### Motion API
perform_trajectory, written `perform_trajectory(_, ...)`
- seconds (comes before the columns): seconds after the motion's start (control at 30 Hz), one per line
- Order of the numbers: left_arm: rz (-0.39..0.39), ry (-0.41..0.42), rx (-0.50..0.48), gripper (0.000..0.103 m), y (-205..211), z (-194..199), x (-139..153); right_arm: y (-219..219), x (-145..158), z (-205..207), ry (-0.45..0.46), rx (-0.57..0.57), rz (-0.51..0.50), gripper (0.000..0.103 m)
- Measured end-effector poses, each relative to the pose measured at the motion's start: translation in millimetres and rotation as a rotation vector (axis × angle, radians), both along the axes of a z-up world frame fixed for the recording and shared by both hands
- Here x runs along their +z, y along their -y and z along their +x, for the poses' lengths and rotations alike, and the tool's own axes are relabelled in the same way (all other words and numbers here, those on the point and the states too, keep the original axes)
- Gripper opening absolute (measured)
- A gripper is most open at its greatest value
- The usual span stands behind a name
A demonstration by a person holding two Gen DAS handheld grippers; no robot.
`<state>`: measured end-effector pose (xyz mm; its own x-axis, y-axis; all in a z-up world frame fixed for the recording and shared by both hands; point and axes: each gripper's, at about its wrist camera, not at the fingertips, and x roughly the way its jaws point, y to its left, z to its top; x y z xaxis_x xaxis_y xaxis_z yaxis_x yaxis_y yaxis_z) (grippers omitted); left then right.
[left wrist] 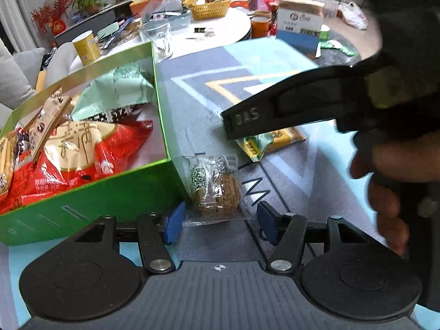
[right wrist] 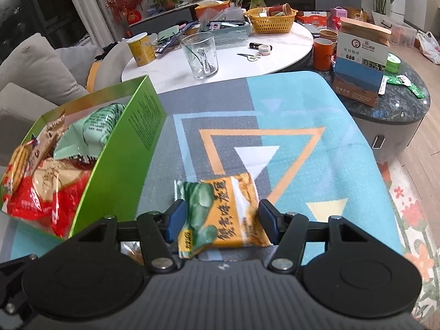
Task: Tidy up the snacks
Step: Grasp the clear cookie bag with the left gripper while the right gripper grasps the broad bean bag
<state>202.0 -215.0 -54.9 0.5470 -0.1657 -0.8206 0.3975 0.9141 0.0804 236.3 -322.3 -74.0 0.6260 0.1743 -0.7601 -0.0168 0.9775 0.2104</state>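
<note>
A green cardboard box [left wrist: 82,209] [right wrist: 132,143] stands on the left of the patterned mat. It holds several snack bags, among them a red one [left wrist: 82,159] and a mint-green one [left wrist: 118,93]. A clear-wrapped brown cake [left wrist: 214,189] lies on the mat against the box's corner. My left gripper [left wrist: 220,225] is open just in front of it, and its blue pads do not press it. An orange-and-green snack packet [right wrist: 222,214] [left wrist: 272,140] lies flat on the mat between the pads of my right gripper [right wrist: 222,221], which stands open around it. In the left wrist view a hand [left wrist: 385,170] holds that right gripper.
The blue, grey and orange mat [right wrist: 302,143] covers the work surface. Behind it, a white round table [right wrist: 220,66] carries a glass mug [right wrist: 202,55], a yellow can [right wrist: 141,48] and a yellow basket [right wrist: 271,19]. A coffee carton [right wrist: 360,63] stands at the right, grey sofa cushions [right wrist: 33,68] at the left.
</note>
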Motion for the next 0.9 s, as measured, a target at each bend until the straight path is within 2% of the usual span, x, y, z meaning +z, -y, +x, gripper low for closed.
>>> perform_trajectory(0.1, -0.035, 0.003, 0.025, 0.053, -5.2, -3.5, -0.2, 2.8, -0.5, -4.6, -0.001, 0.017, 0.014, 0.061)
perform_trajectory(0.27, -0.022, -0.006, -0.029, 0.053, -12.0, -23.0, 2.4, -1.2, 1.2, -15.8, -0.011, 0.061, 0.007, 0.059)
perform_trajectory(0.4, -0.019, -0.019, -0.071, 0.053, -32.6, -51.8, 5.4, -4.0, 1.3, -33.9, -0.020, 0.113, 0.027, 0.059)
perform_trajectory(0.57, -0.018, -0.023, -0.018, 0.053, -78.3, -82.1, 9.7, -15.9, 4.9, -59.7, -0.006, 0.168, 0.012, 0.059)
perform_trajectory(0.77, -0.013, -0.019, 0.058, 0.054, -120.5, -103.8, 14.0, -45.6, 10.8, -88.5, 0.004, 0.321, 0.011, 0.060)
perform_trajectory(0.8, -0.018, -0.028, 0.075, 0.054, -126.3, -105.3, 13.6, -49.3, 12.1, -92.6, 0.020, 0.328, -0.007, 0.062)
perform_trajectory(0.87, -0.022, -0.038, 0.104, 0.054, -130.9, -104.0, 13.2, -50.9, 15.4, -94.7, 0.061, 0.286, -0.057, 0.080)
perform_trajectory(0.9, -0.023, -0.039, 0.115, 0.054, -133.4, -103.4, 13.1, -48.7, 17.5, -93.6, 0.084, 0.251, -0.080, 0.083)
